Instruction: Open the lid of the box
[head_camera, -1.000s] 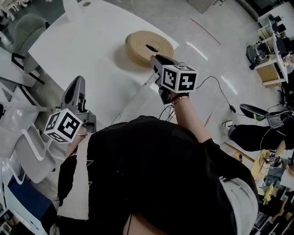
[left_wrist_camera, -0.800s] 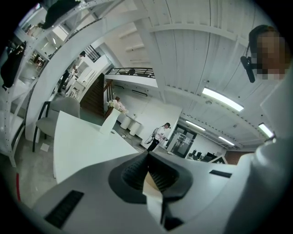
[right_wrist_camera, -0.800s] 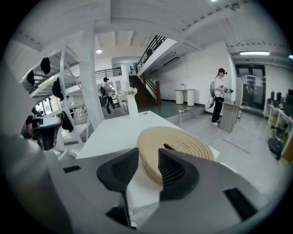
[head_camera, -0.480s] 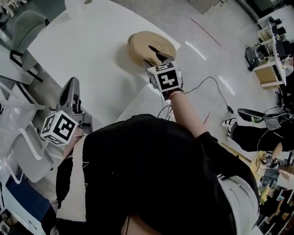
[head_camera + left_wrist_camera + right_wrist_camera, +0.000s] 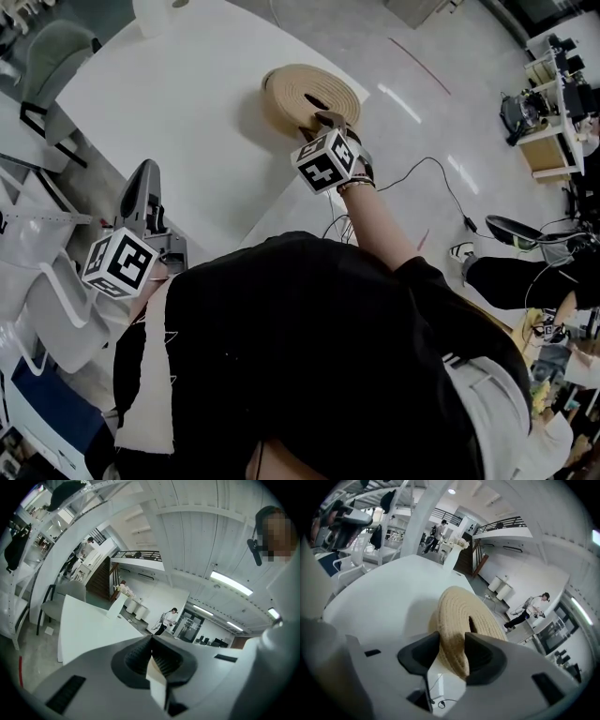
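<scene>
Right tool (image 5: 452,654), jaws just closing, clamped on round coiled-rope lid (image 5: 461,609) rim, left tool (image 5: 151,657) pressed together

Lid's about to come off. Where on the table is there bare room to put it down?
The widest bare patch is the white table left of the box, between it and the left gripper. Right of the box the table edge is close, and the right gripper, its jaws just closed onto the lid rim, crowds it.

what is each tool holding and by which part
The right tool, whose jaws have just been closing, grips the woven lid by its near rim. The left tool is shut on nothing.
</scene>
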`<state>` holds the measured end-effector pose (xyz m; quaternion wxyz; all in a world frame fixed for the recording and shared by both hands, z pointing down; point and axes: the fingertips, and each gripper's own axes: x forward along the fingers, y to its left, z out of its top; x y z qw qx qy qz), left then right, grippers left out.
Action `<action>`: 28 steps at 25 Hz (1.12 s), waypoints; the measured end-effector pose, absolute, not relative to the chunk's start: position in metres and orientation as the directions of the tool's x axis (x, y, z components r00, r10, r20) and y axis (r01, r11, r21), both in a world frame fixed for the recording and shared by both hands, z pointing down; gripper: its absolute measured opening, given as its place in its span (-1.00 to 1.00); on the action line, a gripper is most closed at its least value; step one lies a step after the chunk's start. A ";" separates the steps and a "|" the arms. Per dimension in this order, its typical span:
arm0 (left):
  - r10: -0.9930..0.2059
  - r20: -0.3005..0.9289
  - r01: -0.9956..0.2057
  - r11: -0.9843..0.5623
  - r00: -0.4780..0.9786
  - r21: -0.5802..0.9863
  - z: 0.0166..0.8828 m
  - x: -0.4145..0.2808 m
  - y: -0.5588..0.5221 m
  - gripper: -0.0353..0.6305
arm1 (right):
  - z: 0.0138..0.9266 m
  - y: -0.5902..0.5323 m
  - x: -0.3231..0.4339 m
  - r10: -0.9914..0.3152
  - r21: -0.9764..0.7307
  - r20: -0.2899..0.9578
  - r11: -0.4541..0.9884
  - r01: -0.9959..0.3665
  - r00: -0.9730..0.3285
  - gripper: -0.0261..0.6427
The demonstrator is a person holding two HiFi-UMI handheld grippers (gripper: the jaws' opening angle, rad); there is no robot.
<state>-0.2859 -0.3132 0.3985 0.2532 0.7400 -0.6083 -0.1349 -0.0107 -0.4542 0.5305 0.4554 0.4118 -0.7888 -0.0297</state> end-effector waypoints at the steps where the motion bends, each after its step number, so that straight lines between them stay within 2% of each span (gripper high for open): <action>1: -0.968 0.108 -0.832 -0.133 0.225 0.538 0.398 -0.285 -0.314 -0.87 | 0.532 -0.454 -0.010 -0.676 0.430 0.696 0.664 -0.612 -0.243 -0.41; 28: -0.969 0.102 -0.833 -0.136 0.225 0.537 0.396 -0.283 -0.323 -0.87 | 0.519 -0.454 -0.011 -0.606 0.234 0.714 0.678 -0.697 -0.349 -0.46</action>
